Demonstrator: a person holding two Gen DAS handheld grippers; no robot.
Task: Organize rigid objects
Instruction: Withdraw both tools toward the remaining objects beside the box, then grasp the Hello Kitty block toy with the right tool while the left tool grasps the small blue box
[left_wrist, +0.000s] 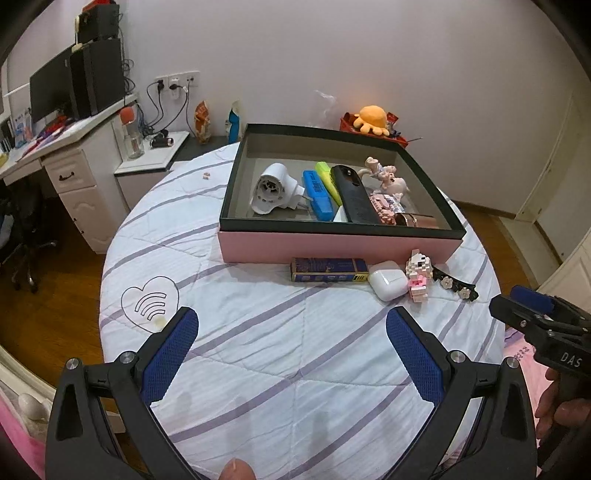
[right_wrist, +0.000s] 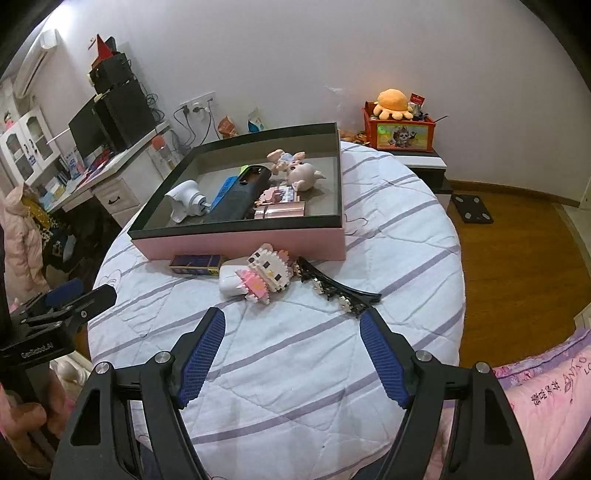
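A pink box with a black rim (left_wrist: 332, 247) (right_wrist: 236, 243) stands on the round quilted table and holds a white plug adapter (left_wrist: 271, 188), a blue highlighter, a yellow one, a black remote (left_wrist: 352, 194), figurines and a rose-gold item. In front of the box lie a dark blue card box (left_wrist: 328, 269) (right_wrist: 195, 264), a white earbud case (left_wrist: 388, 278) (right_wrist: 231, 282), a pink-and-white brick cat figure (left_wrist: 417, 275) (right_wrist: 267, 271) and a black flower hair clip (left_wrist: 456, 284) (right_wrist: 338, 288). My left gripper (left_wrist: 291, 328) (right_wrist: 79, 293) is open and empty above the quilt. My right gripper (right_wrist: 291, 328) (left_wrist: 517, 299) is open and empty, near the hair clip.
A white desk (left_wrist: 55, 158) with a monitor stands at the left, with a nightstand (left_wrist: 151, 158) beside it. A red toy box (right_wrist: 400, 133) with an orange plush sits beyond the table at the right. Wooden floor (right_wrist: 517, 266) surrounds the table. Pink bedding (right_wrist: 546, 406) lies at the lower right.
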